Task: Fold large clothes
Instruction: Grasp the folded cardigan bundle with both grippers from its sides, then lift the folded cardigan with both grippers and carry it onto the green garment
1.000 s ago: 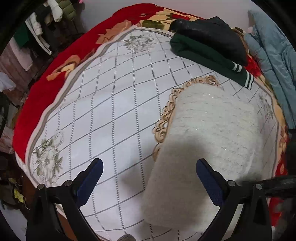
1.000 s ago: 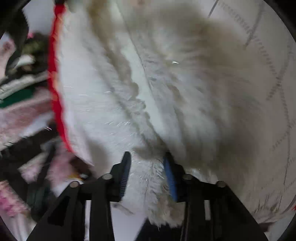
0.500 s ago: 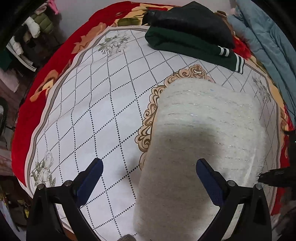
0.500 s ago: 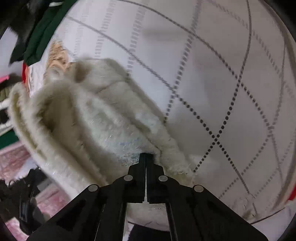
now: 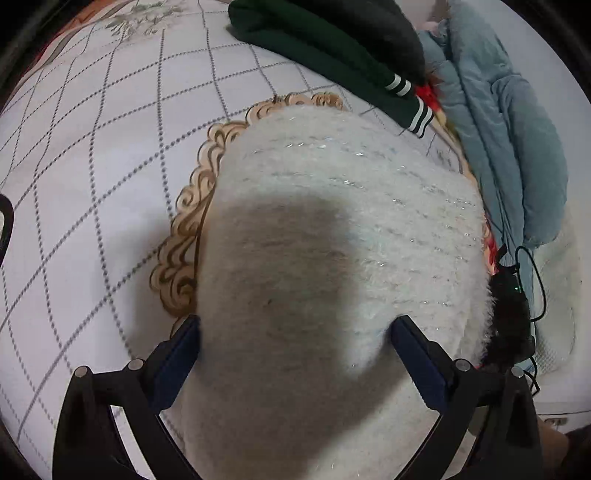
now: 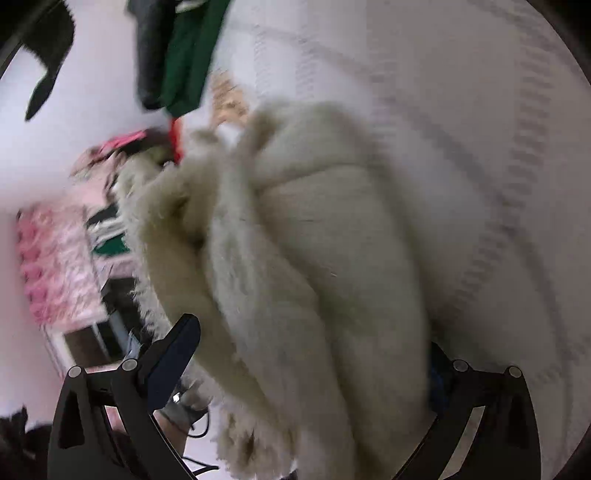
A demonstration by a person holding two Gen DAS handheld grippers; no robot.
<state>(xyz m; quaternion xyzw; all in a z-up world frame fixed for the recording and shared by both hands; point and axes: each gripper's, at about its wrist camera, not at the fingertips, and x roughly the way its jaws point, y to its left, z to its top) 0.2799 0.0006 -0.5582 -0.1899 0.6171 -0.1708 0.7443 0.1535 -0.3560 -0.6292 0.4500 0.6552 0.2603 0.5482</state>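
A fluffy white sweater [image 5: 332, 229], folded into a thick pad, lies on the white diamond-grid bedspread [image 5: 92, 166]. My left gripper [image 5: 295, 325] is open wide and low over the sweater's near end. Its left fingertip sits at the sweater's left edge and its right fingertip dents the pile. In the blurred right wrist view the folded layers of the sweater [image 6: 314, 240] bulge between the fingers of my right gripper [image 6: 310, 332]. Its jaws are opening and stand wide, and the pads do not press the cloth. Its right finger is partly hidden behind the sweater.
A dark green garment [image 5: 332, 62] with white cuff stripes lies at the far side under a black garment [image 5: 369, 22]. A light blue quilted jacket [image 5: 509, 147] runs along the right. A black device with a cable [image 5: 513, 306] sits by the sweater's right edge.
My right gripper was shut on the sweater's edge and has since opened wide around the folded layers. My left gripper came down and tilted onto the sweater, staying open.
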